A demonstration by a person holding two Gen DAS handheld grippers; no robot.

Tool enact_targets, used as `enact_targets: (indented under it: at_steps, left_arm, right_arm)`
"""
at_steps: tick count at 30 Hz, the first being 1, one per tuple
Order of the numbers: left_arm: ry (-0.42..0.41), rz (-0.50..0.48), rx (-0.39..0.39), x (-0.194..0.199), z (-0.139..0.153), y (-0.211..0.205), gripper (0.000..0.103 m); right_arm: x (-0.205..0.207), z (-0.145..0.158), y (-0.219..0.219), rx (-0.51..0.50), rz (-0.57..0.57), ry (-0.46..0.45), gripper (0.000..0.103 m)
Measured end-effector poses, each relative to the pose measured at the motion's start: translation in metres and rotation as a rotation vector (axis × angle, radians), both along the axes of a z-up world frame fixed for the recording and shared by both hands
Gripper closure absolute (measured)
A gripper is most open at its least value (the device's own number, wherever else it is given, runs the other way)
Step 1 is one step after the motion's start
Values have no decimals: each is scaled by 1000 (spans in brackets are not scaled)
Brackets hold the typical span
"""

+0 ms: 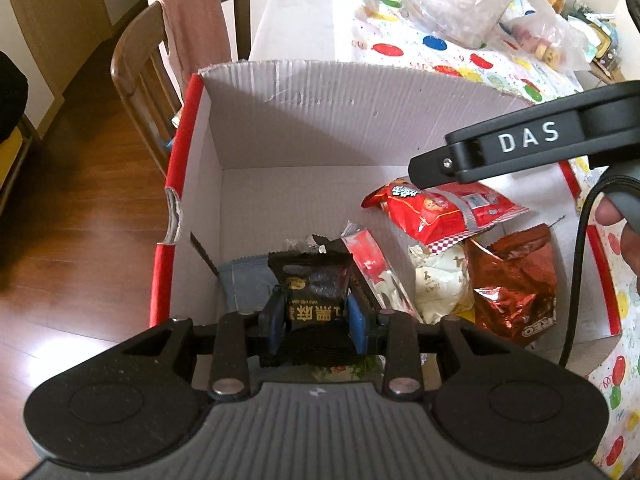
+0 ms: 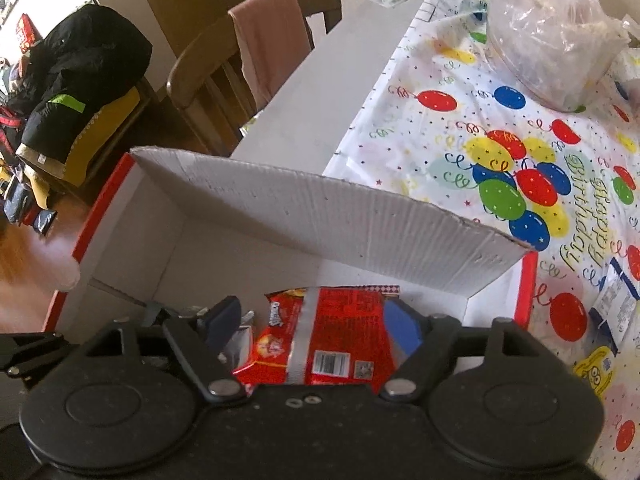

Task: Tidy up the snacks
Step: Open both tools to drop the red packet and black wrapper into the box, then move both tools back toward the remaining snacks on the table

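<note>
Left gripper (image 1: 318,312) clenches a black snack packet (image 1: 316,284) over the box (image 1: 320,120), ready to drop it in. Right gripper (image 2: 316,328) stands released astride the red packet (image 2: 332,340), which lies near the box's far wall.

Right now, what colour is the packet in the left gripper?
Black packet with gold writing; it shows best in the left wrist view.
</note>
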State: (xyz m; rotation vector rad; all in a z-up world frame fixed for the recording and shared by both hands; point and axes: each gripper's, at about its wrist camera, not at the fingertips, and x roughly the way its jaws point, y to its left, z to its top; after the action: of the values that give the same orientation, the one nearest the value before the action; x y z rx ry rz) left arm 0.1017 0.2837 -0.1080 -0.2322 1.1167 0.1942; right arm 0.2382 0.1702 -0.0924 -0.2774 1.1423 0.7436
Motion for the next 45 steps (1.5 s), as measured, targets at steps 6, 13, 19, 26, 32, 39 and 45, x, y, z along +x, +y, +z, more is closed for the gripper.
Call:
enact_targets:
  at_steps: [6,13,19,26,32,39,45]
  left_arm:
    - [-53,-4,12,-13,18,-6,56]
    - [-110,-7,25,-26,39,-16,53]
    - [-164,-15,30,-35,56,-28,49]
    - [-220,-24,28,-40,74,-47,39]
    - [-262,-46,24,-40,86,-70,33]
    - [-301,-72,10,-36,96,-104,29]
    - [-305,-105,-10,-26,94,-142,28]
  right_arm:
    - [-9,19,-11,32,0,-20,22]
    - [-26,46,-31,82,2,-46,19]
    - [-43,66,-52,137,6,-61,15]
    - [-60,84,-83,199,3,-71,13]
    - [-71,96,-118,246,-2,-82,11]
    - [-78,108,-170,312,-38,-123,4]
    - [-82,107,-217,344,-67,-148,0]
